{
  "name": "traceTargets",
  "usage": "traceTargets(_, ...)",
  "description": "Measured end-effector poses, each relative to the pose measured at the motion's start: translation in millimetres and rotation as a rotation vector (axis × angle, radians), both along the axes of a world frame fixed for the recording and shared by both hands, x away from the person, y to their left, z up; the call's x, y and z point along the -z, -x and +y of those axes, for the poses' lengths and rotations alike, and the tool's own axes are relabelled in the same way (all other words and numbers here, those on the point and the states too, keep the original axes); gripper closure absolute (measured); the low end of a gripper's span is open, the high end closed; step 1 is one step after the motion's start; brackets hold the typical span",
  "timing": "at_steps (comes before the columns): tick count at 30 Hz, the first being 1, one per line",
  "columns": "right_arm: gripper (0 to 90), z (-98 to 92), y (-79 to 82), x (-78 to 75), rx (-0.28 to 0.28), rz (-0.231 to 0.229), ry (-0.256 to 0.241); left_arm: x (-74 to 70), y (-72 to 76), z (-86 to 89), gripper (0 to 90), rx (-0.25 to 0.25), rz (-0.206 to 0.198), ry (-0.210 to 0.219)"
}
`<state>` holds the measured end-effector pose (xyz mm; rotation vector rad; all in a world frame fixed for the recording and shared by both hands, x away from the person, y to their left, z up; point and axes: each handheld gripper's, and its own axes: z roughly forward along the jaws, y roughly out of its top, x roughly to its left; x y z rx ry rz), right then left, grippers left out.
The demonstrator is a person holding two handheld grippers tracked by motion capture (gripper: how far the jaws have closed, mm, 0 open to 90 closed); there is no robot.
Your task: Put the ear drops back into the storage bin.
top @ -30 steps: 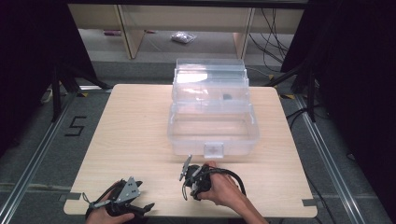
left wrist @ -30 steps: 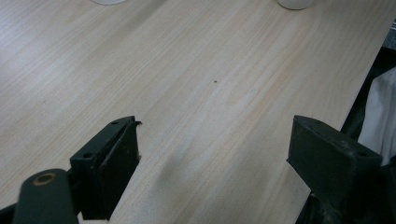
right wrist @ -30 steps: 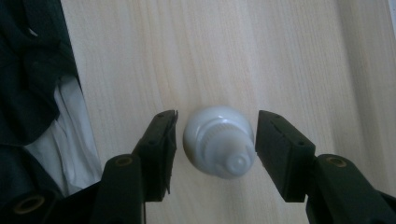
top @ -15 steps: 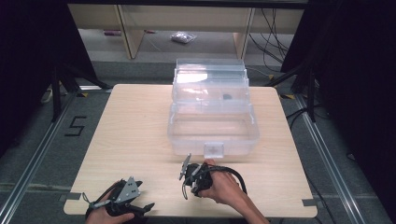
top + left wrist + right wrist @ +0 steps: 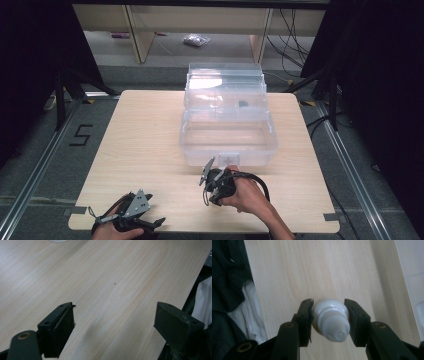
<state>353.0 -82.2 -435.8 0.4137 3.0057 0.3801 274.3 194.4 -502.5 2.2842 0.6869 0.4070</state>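
Observation:
A small white bottle with a ribbed cap (image 5: 331,321) sits between the jaws of my right gripper (image 5: 329,312), which is shut on it just above the wooden table (image 5: 312,270). In the high view my right gripper (image 5: 210,189) is held by a hand close in front of a clear plastic box (image 5: 227,145), whose lid (image 5: 225,82) stands open. My left gripper (image 5: 149,221) rests near the table's front left edge. Its jaws (image 5: 115,320) are wide apart with only bare wood between them.
A small dark item (image 5: 241,104) lies in the box's raised back part. The table (image 5: 145,135) has free room on its left half. A floor mark "5" (image 5: 82,135) and dark stands flank the table. Shelves and a white bag (image 5: 196,41) lie beyond.
The right hand and its gripper have edged slightly forward toward the box. The left gripper has not moved.

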Motion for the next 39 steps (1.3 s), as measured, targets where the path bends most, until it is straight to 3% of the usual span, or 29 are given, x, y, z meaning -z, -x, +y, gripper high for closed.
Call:
traceTargets(3,60.1,-4.0,-0.3,-1.9,0.048,0.007,0.003,-0.4,-0.6,0.1,15.9,0.01,-0.007,-0.011)
traceTargets(4,60.1,-5.7,-2.5,-2.3,0.025,0.002,0.0,-0.4,-0.6,0.0,15.9,0.016,-0.011,-0.012)
traceTargets(5,60.1,-8.2,-2.4,-3.5,0.048,0.008,-0.005,-0.3,-1.0,-0.1,15.9,0.015,-0.014,-0.018)
traceTargets(7,60.1,-13.6,-6.6,-4.3,0.006,-0.007,-0.024,-0.6,-0.8,0.1,15.9,0.014,-0.011,-0.015)
traceTargets(13,60.2,-21.1,-9.9,-6.6,0.045,0.007,-0.038,0.0,-0.7,-0.2,15.9,0.006,-0.01,-0.013)
traceTargets(20,60.2,-28.7,-14.5,-11.8,0.044,0.014,-0.047,0.5,0.2,-0.3,15.9,-0.002,-0.004,-0.002)
traceTargets(21,60.2,-30.1,-14.1,-14.2,0.068,0.015,-0.034,-0.4,0.4,-0.2,15.9,0.001,0.004,-0.009)
traceTargets(22,60.2,-32.3,-15.7,-17.3,0.067,0.017,-0.032,-0.1,-0.1,-0.4,15.9,0.012,-0.012,-0.01)
traceTargets(26,60.2,-38.6,-19.8,-23.9,0.069,0.019,-0.019,0.7,0.3,-0.2,15.9,-0.003,-0.005,-0.002)
traceTargets(27,60.2,-41.0,-19.8,-27.5,0.105,0.027,-0.002,0.6,0.3,-0.1,15.9,-0.002,-0.004,-0.001)
traceTargets(30,60.2,-46.7,-22.4,-32.9,0.125,0.028,0.003,0.6,0.5,-0.7,15.9,-0.002,-0.004,0.0)
traceTargets(32,60.2,-48.7,-24.2,-34.2,0.112,0.025,0.001,0.5,-0.2,-0.5,15.9,0.009,-0.012,-0.007)
traceTargets(38,60.2,-62.6,-28.4,-45.9,0.142,0.028,0.004,0.9,0.1,-0.4,15.9,-0.002,-0.002,-0.001)
traceTargets(39,60.2,-64.5,-30.4,-47.1,0.123,0.028,-0.003,1.0,0.2,-0.6,15.9,-0.004,-0.002,0.0)
